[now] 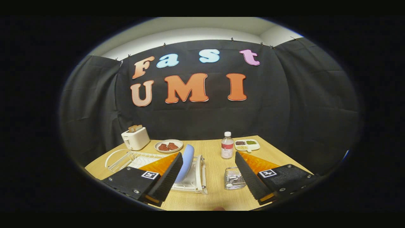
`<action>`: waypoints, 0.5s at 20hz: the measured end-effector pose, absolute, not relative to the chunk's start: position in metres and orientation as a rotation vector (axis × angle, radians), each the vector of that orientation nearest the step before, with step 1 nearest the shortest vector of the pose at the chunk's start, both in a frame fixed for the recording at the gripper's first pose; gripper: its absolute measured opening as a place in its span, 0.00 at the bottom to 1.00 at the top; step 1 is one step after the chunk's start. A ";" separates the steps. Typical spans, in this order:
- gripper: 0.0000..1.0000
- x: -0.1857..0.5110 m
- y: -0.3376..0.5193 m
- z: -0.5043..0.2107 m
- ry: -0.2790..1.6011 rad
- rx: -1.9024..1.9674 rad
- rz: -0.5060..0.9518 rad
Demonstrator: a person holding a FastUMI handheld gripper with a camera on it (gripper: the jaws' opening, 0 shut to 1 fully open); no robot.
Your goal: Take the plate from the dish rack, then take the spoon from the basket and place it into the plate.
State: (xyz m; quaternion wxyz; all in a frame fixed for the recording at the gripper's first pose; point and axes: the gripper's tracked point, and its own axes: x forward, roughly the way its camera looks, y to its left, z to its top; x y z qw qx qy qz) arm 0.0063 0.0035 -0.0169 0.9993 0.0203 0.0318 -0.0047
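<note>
Two fingers [207, 177] stand wide apart above the bench [215, 152], gripping nothing. Left, the blue plate [187, 161] stands upright in the white dish rack [199, 171]; right, the spoon's basket [234, 179]. Pinching the plate's rim squarely seems wisest.

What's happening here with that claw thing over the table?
A person is holding a claw above a wooden table, its fingers spread open and gripping nothing. A blue plate stands upright in a white dish rack by the left finger. A small wire basket with a spoon in it sits between the fingers, nearer the right one. Beyond them are a toaster, a dish of food, a bottle and a divided tray. Nothing has been picked up yet.
</note>
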 end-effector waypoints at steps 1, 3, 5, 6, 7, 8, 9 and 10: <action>0.99 0.009 0.006 -0.019 0.071 0.043 -0.006; 0.99 0.015 0.014 -0.024 0.093 0.052 0.003; 0.99 0.024 0.023 -0.032 0.123 0.065 0.016; 0.99 0.028 0.028 -0.037 0.142 0.076 0.024; 0.99 0.033 0.035 -0.043 0.166 0.092 0.037; 0.99 0.039 0.041 -0.049 0.190 0.105 0.046; 0.99 0.043 0.046 -0.053 0.211 0.114 0.053; 0.99 0.049 0.050 -0.057 0.228 0.118 0.053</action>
